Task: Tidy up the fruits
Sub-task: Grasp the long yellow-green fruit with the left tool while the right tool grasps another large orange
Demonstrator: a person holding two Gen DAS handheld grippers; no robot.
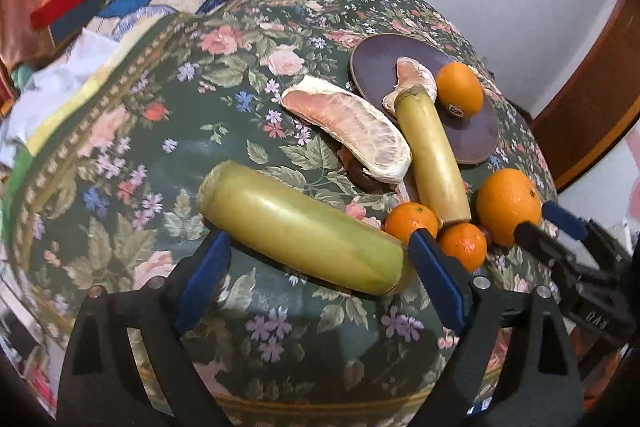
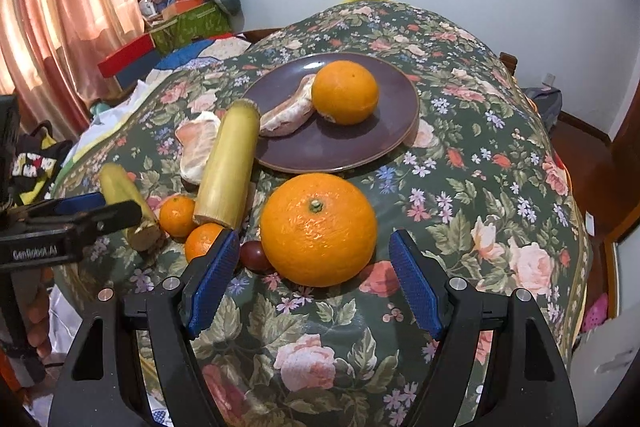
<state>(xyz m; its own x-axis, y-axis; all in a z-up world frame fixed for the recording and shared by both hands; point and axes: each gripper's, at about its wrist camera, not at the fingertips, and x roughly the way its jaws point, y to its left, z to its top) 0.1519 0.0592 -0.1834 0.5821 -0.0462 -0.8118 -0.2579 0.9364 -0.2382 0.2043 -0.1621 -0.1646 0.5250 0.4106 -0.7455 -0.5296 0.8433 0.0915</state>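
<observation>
Now my left gripper (image 1: pixel 316 263) stands apart around a smooth sugarcane piece (image 1: pixel 300 227); my right gripper (image 2: pixel 316 283), apart, flanks a dimpled round orange (image 2: pixel 318 229) before the plate (image 2: pixel 360 147).

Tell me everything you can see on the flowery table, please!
big oranges: 2, orange; one on the plate, one on the cloth between the right gripper's fingers
small oranges: 2, orange; on the cloth at the near end of the far cane piece
sugarcane pieces: 2, yellow-green; one between the left gripper's fingers, one leaning onto the plate rim
pomelo pieces: 2, pink-white; one on the plate, one on the cloth
small dark red fruit: 1; left of the near big orange
plate: 1, dark purple
tablecloth: 1, green floral
left gripper: open
right gripper: open
</observation>
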